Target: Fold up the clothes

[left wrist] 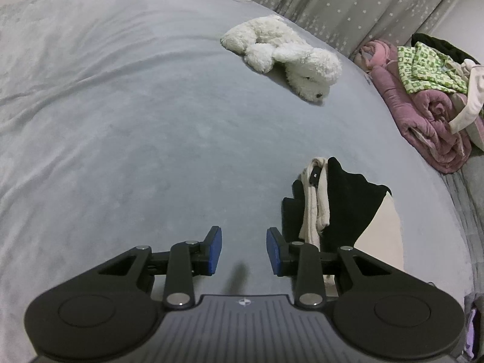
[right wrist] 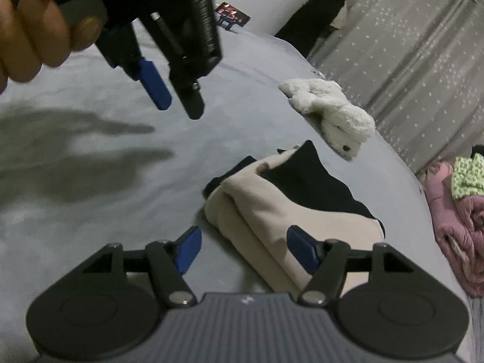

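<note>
Right wrist view: the right hand-held gripper [right wrist: 243, 249] is hovering low over the bed [right wrist: 106, 181], jaws standing apart and gripping nothing, though its right-side pad is overlapping the near end of the folded garment [right wrist: 272, 208]; whether it is touching the cloth, cannot tell. That cream-and-black garment is lying as a compact bundle on the grey bed cover, right of centre, with a white plush toy [right wrist: 332, 115] beyond it and apart from it. The left hand-held gripper [right wrist: 178, 99] is hanging above the bed at upper left, carried by a hand [right wrist: 36, 30]; left wrist view is showing its jaws [left wrist: 243, 249] partly parted with only bed cover between them, the garment [left wrist: 341, 202] sitting just to the right.

Judgement: the fold is looking near finished; the step in hand is likely releasing and tidying. Doing it well means lifting the right pads straight off so cloth is not snagging, and keeping the left clear. A pink quilt pile [right wrist: 459, 227] is waiting at the bed's far right.
</note>
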